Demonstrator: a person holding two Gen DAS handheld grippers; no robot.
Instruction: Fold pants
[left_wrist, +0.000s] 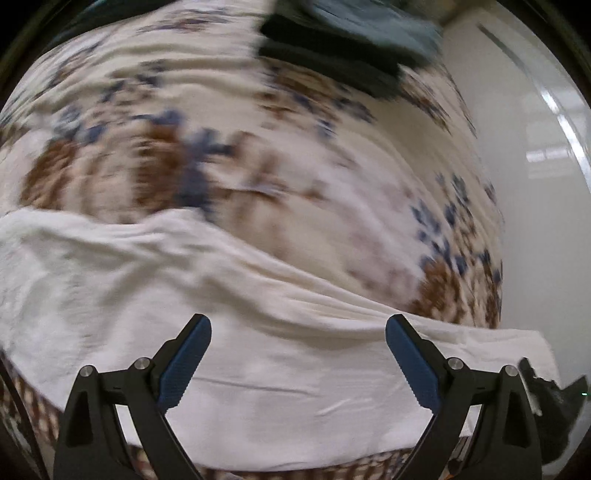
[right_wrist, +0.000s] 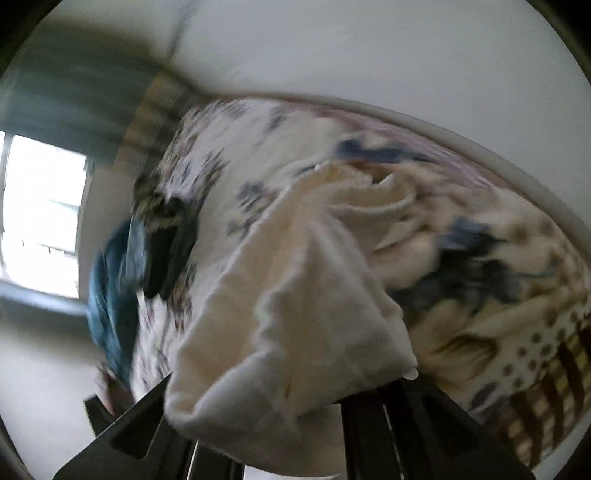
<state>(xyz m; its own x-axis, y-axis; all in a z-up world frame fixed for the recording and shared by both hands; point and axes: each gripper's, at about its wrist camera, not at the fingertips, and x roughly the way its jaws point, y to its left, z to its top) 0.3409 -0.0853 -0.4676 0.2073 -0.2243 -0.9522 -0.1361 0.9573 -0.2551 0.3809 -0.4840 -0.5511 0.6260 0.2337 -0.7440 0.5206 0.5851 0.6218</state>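
In the left wrist view we see our left gripper (left_wrist: 297, 354) with its two blue-padded fingers (left_wrist: 184, 363) spread wide and nothing between them. The white pants (left_wrist: 155, 273) lie as a broad band across the lower half of that view, running from nine o'clock down toward four o'clock, passing directly under and just ahead of the spread fingers. They rest on a floral bedspread (left_wrist: 229, 122) that fills everything toward twelve o'clock. At one o'clock, well apart from the gripper, sits a pile of dark and blue clothes (left_wrist: 351, 40), blurred.

In the right wrist view our right gripper (right_wrist: 280, 417) sits at six o'clock, and the white pants (right_wrist: 295, 314) are bunched over its fingers, draping from the centre down to the frame's lower edge. The cloth hides the fingertips, so we cannot tell whether they are spread or pinching. The bedspread (right_wrist: 221, 155) lies behind, and the blurred blue and dark clothes (right_wrist: 122, 273) sit at nine o'clock.
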